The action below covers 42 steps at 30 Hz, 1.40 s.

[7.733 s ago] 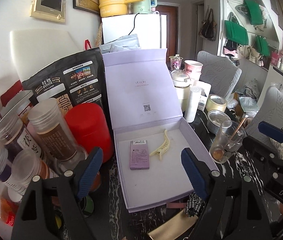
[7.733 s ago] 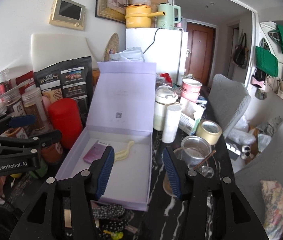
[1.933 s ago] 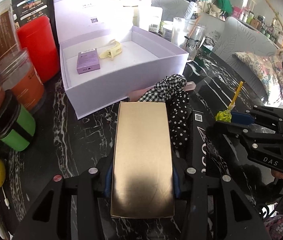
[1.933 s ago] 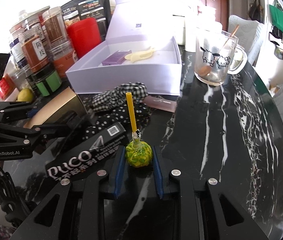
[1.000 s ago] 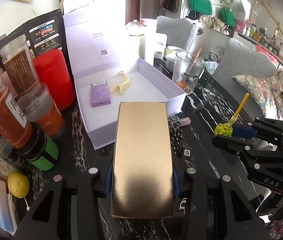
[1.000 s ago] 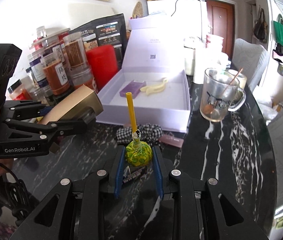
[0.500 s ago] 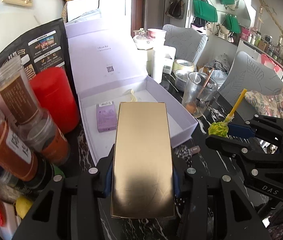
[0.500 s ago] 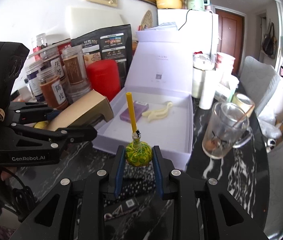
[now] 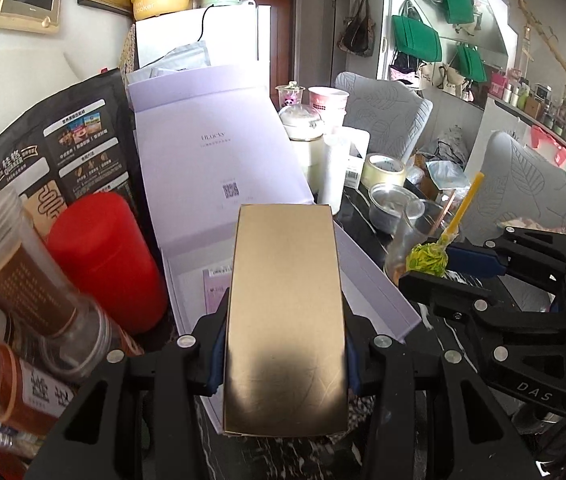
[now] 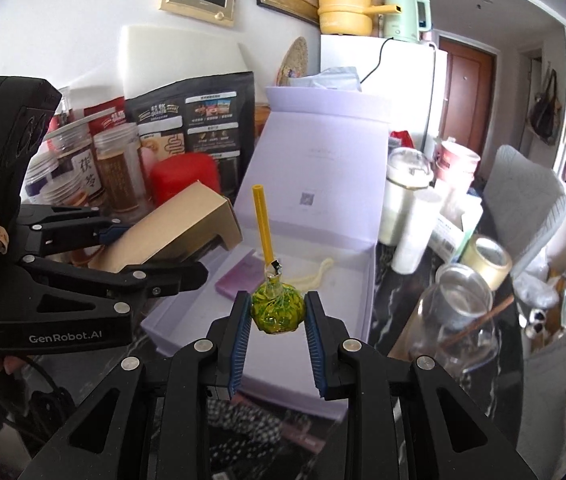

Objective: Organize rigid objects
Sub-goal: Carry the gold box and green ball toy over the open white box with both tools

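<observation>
My left gripper (image 9: 283, 354) is shut on a gold box (image 9: 285, 316) and holds it in the air over the near left part of the open lilac box (image 9: 375, 280). The gold box also shows in the right wrist view (image 10: 179, 236). My right gripper (image 10: 277, 316) is shut on a green-yellow lollipop (image 10: 277, 312) with a yellow stick, above the lilac box's (image 10: 367, 280) front part. The lollipop also shows in the left wrist view (image 9: 429, 258). Inside the lilac box lie a small purple card box (image 10: 239, 276) and a cream hair clip (image 10: 319, 272).
Jars (image 9: 35, 280), a red canister (image 9: 99, 256) and a black pouch (image 9: 51, 160) crowd the left. A glass mug (image 10: 459, 320), tape roll (image 10: 487, 260) and cups (image 9: 329, 104) stand right of the box. Checkered cloth (image 10: 243, 428) lies on the black marble table in front.
Both grippers have risen and moved forward over the lilac box with their loads. The gold box now covers more of the box's inside.
</observation>
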Available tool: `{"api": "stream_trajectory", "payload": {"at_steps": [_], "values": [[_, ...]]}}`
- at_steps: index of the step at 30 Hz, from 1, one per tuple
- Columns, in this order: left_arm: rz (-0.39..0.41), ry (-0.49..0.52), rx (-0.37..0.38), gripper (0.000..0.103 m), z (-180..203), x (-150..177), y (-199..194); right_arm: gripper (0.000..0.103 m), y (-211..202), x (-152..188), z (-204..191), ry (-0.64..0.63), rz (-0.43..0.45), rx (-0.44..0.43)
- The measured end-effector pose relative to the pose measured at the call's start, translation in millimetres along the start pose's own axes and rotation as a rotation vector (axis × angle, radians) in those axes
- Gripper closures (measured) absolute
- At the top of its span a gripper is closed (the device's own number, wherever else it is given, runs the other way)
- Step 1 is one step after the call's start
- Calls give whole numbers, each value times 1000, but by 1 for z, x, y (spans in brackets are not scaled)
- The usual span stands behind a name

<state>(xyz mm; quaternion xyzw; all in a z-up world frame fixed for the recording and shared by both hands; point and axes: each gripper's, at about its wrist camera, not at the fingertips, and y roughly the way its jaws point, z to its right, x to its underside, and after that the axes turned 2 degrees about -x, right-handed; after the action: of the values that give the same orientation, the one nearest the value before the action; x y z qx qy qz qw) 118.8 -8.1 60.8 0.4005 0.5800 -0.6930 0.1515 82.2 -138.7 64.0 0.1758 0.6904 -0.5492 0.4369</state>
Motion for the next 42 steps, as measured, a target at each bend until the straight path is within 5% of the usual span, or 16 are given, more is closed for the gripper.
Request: {"api": "stream_trajectory", "payload": {"at_steps": [20,42], "values": [[-9,-97,-12,59,-28,-40,76,76,67,-43,47,41,0,46],[-193,-101,-114,59,-40,-24,153,76,128,-31,63,69,-141,59]]}}
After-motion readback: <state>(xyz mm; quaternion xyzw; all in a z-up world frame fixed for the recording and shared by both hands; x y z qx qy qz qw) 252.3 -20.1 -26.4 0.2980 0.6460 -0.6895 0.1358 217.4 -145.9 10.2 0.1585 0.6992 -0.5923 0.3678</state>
